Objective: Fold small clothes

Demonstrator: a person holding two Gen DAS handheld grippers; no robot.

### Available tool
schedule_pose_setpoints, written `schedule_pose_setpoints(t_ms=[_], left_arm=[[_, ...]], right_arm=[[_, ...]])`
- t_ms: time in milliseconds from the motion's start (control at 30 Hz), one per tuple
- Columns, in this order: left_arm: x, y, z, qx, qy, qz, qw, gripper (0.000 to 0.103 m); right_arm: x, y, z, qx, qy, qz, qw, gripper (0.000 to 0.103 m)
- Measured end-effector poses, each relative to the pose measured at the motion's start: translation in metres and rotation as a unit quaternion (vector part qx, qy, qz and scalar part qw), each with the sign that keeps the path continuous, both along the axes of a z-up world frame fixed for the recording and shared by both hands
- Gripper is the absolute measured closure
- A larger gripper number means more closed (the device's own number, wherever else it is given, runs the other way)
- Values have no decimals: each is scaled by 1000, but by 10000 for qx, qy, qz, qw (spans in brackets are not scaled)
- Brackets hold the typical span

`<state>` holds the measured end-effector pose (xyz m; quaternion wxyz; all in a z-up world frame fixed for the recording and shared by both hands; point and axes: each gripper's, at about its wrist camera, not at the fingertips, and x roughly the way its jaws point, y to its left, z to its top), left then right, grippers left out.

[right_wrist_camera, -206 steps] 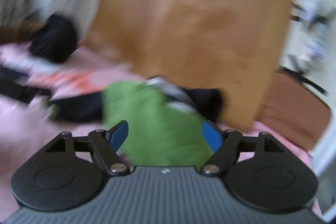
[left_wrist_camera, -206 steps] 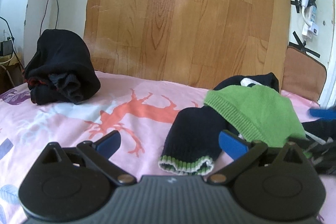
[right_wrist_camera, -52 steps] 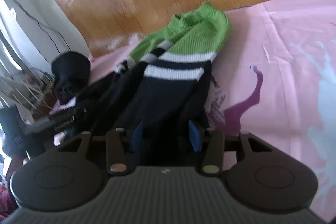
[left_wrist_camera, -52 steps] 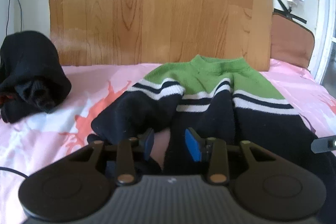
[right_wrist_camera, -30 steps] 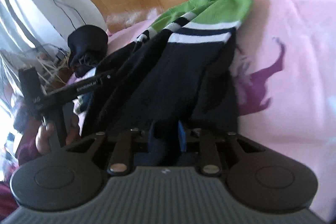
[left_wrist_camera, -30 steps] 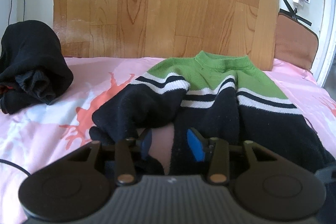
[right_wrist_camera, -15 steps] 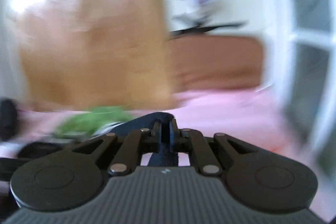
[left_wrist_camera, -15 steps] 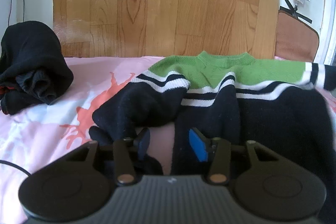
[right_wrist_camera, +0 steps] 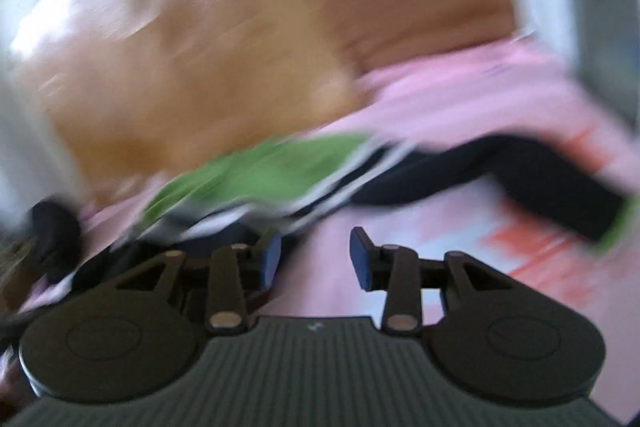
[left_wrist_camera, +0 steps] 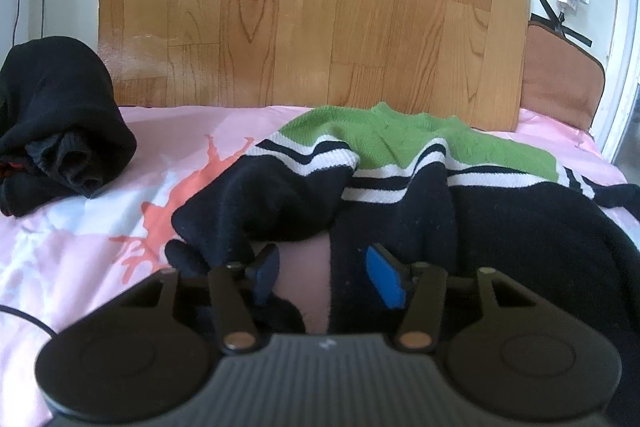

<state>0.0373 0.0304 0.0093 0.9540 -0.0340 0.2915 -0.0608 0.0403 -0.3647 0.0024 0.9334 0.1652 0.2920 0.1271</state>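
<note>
We see the small knitted sweater, navy with a green yoke and white stripes (left_wrist_camera: 460, 195), lying spread on the pink bed sheet printed with coral and pale shapes (left_wrist_camera: 80, 219), its neckline toward the wood-grain panel (left_wrist_camera: 312, 11) behind the bed. One sleeve lies crumpled over the body at the left; in the blurred right wrist view the other sleeve (right_wrist_camera: 540, 179) stretches out sideways across the sheet. Our left claw (left_wrist_camera: 322, 273) sits at the sweater's lower edge, its jaws opening, with dark knit touching both blue pads but nothing pinched. Our right claw (right_wrist_camera: 314, 257) is opening too, only pink sheet between its pads. A bundle of black clothes (left_wrist_camera: 56, 119) rests well apart at the left.
</note>
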Motion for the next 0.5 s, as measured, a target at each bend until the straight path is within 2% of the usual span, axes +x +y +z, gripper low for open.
schedule_pose_setpoints(t_ms=[133,167,267,333,400,467,500], left_arm=[[-14,3,5,78,-38,-55,9999,44],[-24,6,8,86,-81,-119,9999,38],[-52,13,14,109,-59,-207,9997,11],[-66,19,13,62,125,-162,9998,10],[-73,29,8,-274,474,-161,9984,12],[-74,37,3,-768,873,-149,9931,15],[-76,38,4,-857,860,-103,9926,18]], right_arm=[[-4,47,-13,-186,73,580,9981,49],[-3,53,-16,-304,85,644,9974,48],[-7,53,-22,-367,168,779,9961,41],[-16,49,-21,-228,236,781,9964,38],[-21,55,-20,-92,268,831,9961,35],[-23,62,-21,-58,265,946,9951,35],[-23,66,-22,-41,274,1005,9945,35]])
